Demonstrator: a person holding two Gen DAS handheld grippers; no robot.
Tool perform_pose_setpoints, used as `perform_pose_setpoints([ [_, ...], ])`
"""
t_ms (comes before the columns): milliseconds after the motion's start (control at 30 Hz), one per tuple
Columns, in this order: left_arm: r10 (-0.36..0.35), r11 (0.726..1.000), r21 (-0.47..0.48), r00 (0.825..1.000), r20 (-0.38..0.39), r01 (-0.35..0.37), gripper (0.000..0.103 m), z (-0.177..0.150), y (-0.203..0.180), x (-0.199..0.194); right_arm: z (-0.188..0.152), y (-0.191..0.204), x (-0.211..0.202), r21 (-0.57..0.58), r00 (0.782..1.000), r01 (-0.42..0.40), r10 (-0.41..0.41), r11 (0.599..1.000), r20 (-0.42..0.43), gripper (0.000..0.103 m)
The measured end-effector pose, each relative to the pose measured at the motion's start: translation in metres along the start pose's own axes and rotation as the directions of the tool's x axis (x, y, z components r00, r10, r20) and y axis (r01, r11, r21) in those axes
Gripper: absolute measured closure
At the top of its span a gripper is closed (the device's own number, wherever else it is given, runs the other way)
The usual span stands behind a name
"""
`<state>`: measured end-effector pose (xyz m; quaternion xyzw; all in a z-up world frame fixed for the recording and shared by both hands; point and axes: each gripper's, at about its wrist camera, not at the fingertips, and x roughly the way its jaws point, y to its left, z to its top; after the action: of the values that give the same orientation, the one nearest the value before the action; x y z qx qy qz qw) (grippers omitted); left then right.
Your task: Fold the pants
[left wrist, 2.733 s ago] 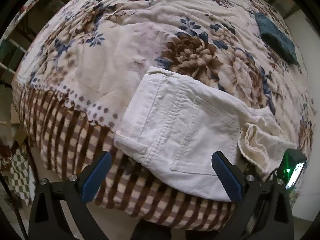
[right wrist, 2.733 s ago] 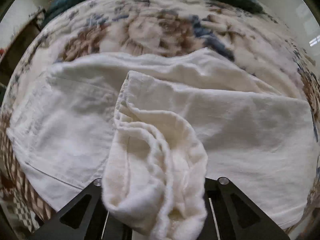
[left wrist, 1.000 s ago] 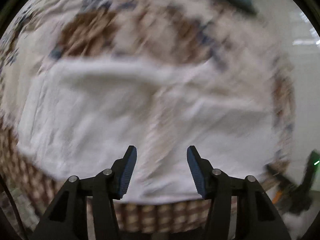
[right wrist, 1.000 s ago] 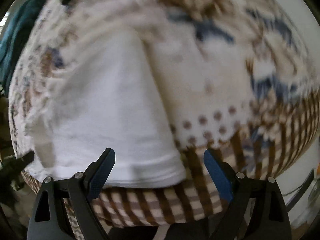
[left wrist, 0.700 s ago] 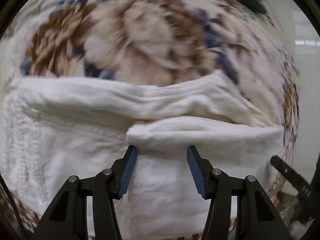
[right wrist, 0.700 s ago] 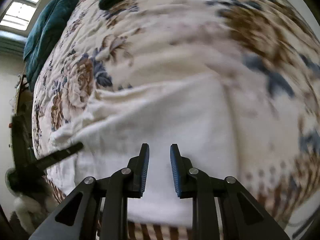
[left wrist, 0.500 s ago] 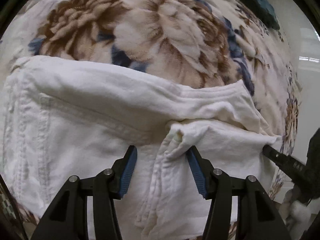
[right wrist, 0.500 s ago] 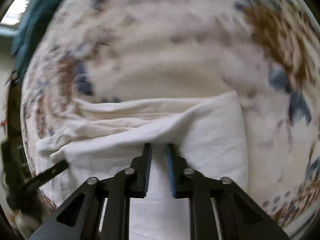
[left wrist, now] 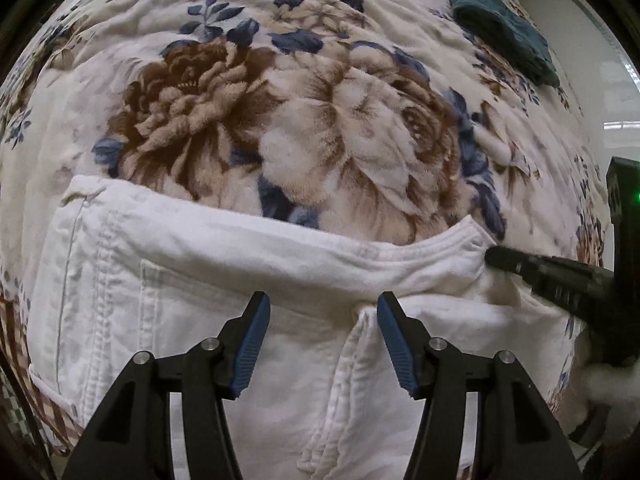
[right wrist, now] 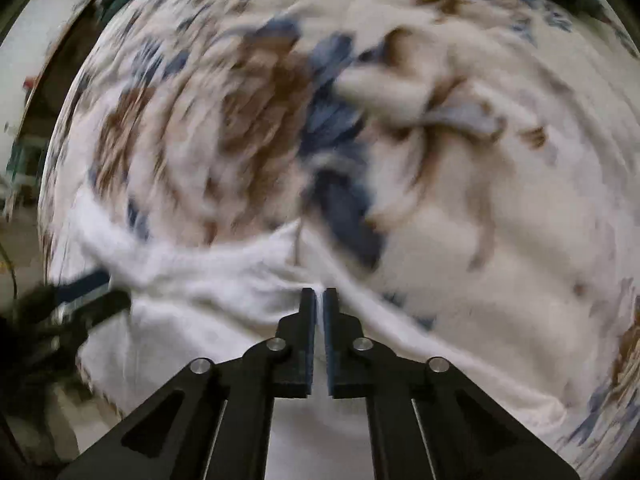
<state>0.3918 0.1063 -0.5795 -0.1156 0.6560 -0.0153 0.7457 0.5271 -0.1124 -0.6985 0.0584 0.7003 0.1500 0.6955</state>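
Your left gripper [left wrist: 322, 312] hangs over the folded pants [left wrist: 192, 304], which lie on the blanket [left wrist: 320, 120] before its jaws. Your right gripper [right wrist: 319, 298] meets the pants' corner off to the right. A folded cloth [left wrist: 500, 24] lies far beyond, right.

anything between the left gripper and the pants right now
Nothing visible does. The left gripper hangs with its jaws apart directly over the white pants, with only air between its blue pads and the cloth. The right gripper is off at the far corner of the folded edge, shut on the cloth, clear of the left one's path.
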Motion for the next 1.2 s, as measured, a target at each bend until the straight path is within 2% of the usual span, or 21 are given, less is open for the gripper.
perform_pose_setpoints([
  [100, -0.013, 1.000, -0.005, 1.000, 0.002, 0.013, 0.050, 0.006, -0.005, -0.007, 0.007, -0.022, -0.004, 0.128, 0.996, -0.090, 0.089, 0.988, 0.012, 0.102],
  [167, -0.049, 0.999, 0.010, 0.999, -0.004, 0.049, 0.049, 0.012, -0.012, -0.013, 0.008, -0.031, -0.010, 0.167, 0.973, -0.227, 0.231, 0.960, -0.008, 0.102],
  [200, -0.057, 0.998, 0.024, 0.998, -0.006, 0.057, 0.049, 0.015, -0.017, -0.013, 0.007, -0.031, -0.015, 0.150, 0.966, -0.251, 0.258, 0.956, -0.025, 0.101],
  [300, -0.058, 0.991, 0.120, 0.997, -0.040, 0.063, 0.049, 0.028, -0.045, -0.009, -0.004, -0.018, -0.030, -0.028, 0.985, -0.150, 0.147, 0.988, -0.089, 0.089],
  [333, -0.061, 0.988, 0.139, 0.997, -0.055, 0.068, 0.049, 0.031, -0.051, -0.008, -0.008, -0.016, -0.026, -0.077, 0.985, -0.122, 0.111, 0.990, -0.131, 0.074],
  [367, -0.078, 0.984, 0.155, 0.993, -0.093, 0.092, 0.048, 0.036, -0.060, -0.002, -0.015, -0.014, -0.022, -0.104, 0.984, -0.105, 0.089, 0.989, -0.152, 0.060],
  [433, -0.124, 0.983, 0.109, 0.969, -0.213, 0.149, 0.046, 0.044, -0.068, 0.020, -0.020, -0.014, -0.013, -0.162, 0.983, -0.080, 0.050, 0.984, -0.179, 0.055],
  [467, -0.151, 0.984, 0.047, 0.948, -0.281, 0.171, 0.046, 0.049, -0.069, 0.034, -0.022, -0.015, -0.007, -0.171, 0.980, -0.082, 0.048, 0.982, -0.191, 0.055],
  [533, -0.213, 0.976, -0.049, 0.905, -0.369, 0.210, 0.046, 0.052, -0.068, 0.052, -0.023, -0.016, 0.000, -0.187, 0.981, -0.098, 0.064, 0.977, -0.181, 0.055],
  [567, -0.200, 0.980, -0.067, 0.897, -0.394, 0.189, 0.046, 0.055, -0.070, 0.060, -0.025, -0.016, 0.000, -0.199, 0.983, -0.105, 0.072, 0.974, -0.168, 0.056],
  [600, -0.198, 0.980, -0.084, 0.891, -0.408, 0.179, 0.046, 0.057, -0.072, 0.065, -0.025, -0.015, 0.000, -0.211, 0.986, -0.112, 0.081, 0.971, -0.149, 0.064],
  [633, -0.181, 0.983, -0.090, 0.887, -0.425, 0.158, 0.047, 0.059, -0.074, 0.070, -0.028, -0.013, 0.001, -0.216, 0.988, -0.109, 0.081, 0.970, -0.134, 0.092],
  [667, -0.166, 0.986, -0.098, 0.884, -0.436, 0.136, 0.047, 0.060, -0.075, 0.074, -0.029, -0.011, 0.001, -0.229, 0.991, -0.088, 0.062, 0.970, -0.115, 0.094],
  [733, -0.156, 0.987, -0.111, 0.890, -0.427, 0.120, 0.047, 0.064, -0.079, 0.075, -0.030, -0.002, 0.003, -0.237, 0.998, -0.049, 0.036, 0.970, -0.060, 0.097],
  [800, -0.142, 0.989, -0.092, 0.903, -0.405, 0.114, 0.048, 0.069, -0.084, 0.073, -0.033, -0.012, -0.001, -0.140, 0.998, -0.064, 0.060, 0.988, -0.031, 0.098],
  [867, -0.155, 0.988, -0.078, 0.918, -0.365, 0.136, 0.048, 0.074, -0.087, 0.067, -0.033, -0.032, 0.004, -0.001, 0.994, -0.111, 0.111, 0.994, -0.018, 0.098],
  [967, -0.170, 0.985, -0.083, 0.918, -0.358, 0.150, 0.046, 0.080, -0.087, 0.070, -0.034, -0.062, 0.020, 0.223, 0.963, -0.257, 0.268, 0.940, -0.017, 0.098],
  [1033, -0.157, 0.988, -0.063, 0.924, -0.348, 0.144, 0.046, 0.081, -0.083, 0.064, -0.032, -0.062, 0.019, 0.225, 0.949, -0.292, 0.310, 0.930, -0.048, 0.097],
  [1067, -0.140, 0.990, -0.035, 0.935, -0.326, 0.136, 0.046, 0.082, -0.082, 0.056, -0.031, -0.062, 0.016, 0.222, 0.947, -0.294, 0.315, 0.930, -0.063, 0.097],
  [1133, -0.117, 0.991, 0.027, 0.954, -0.274, 0.129, 0.046, 0.082, -0.075, 0.037, -0.027, -0.058, 0.002, 0.204, 0.946, -0.295, 0.315, 0.933, -0.071, 0.086],
  [1200, -0.054, 0.994, 0.085, 0.978, -0.201, 0.073, 0.046, 0.080, -0.066, 0.018, -0.023, -0.046, -0.015, 0.149, 0.956, -0.282, 0.291, 0.948, -0.044, 0.068],
])
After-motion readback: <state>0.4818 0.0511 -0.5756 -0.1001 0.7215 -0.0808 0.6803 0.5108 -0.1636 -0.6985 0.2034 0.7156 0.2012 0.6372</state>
